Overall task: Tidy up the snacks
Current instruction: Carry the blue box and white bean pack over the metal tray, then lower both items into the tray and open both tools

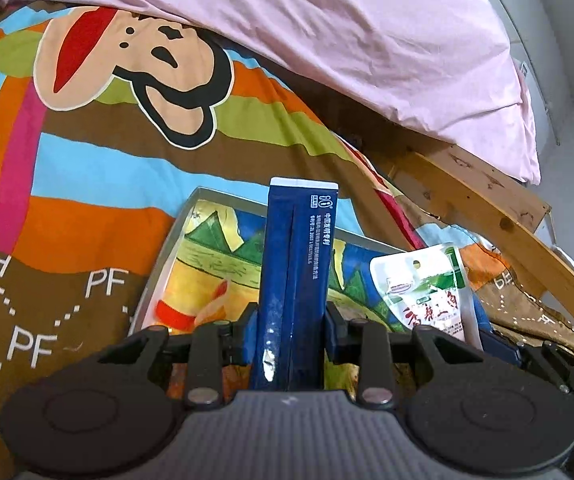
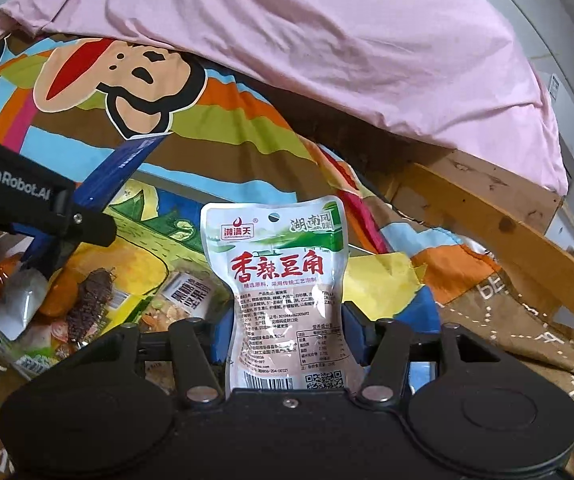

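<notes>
My left gripper (image 1: pixel 291 320) is shut on a tall dark-blue stick packet (image 1: pixel 299 240), which stands upright between its pads above a grey tray (image 1: pixel 207 193). A big yellow snack bag (image 1: pixel 207 272) lies in the tray. The right wrist view shows the left gripper (image 2: pixel 67 216) at the left, the blue packet (image 2: pixel 123 168) slanting out of it. My right gripper (image 2: pixel 285 332) is shut on a white pouch with red characters (image 2: pixel 283 280), held upright over the tray's right side. That pouch (image 1: pixel 423 292) also shows at the right of the left wrist view.
The tray sits on a cartoon-print bedsheet (image 1: pixel 87 168). A pink quilt (image 1: pixel 367 40) is heaped behind it. A wooden bed rail (image 1: pixel 487 216) runs along the right. Other small snack packets (image 2: pixel 19 308) lie at the tray's left end.
</notes>
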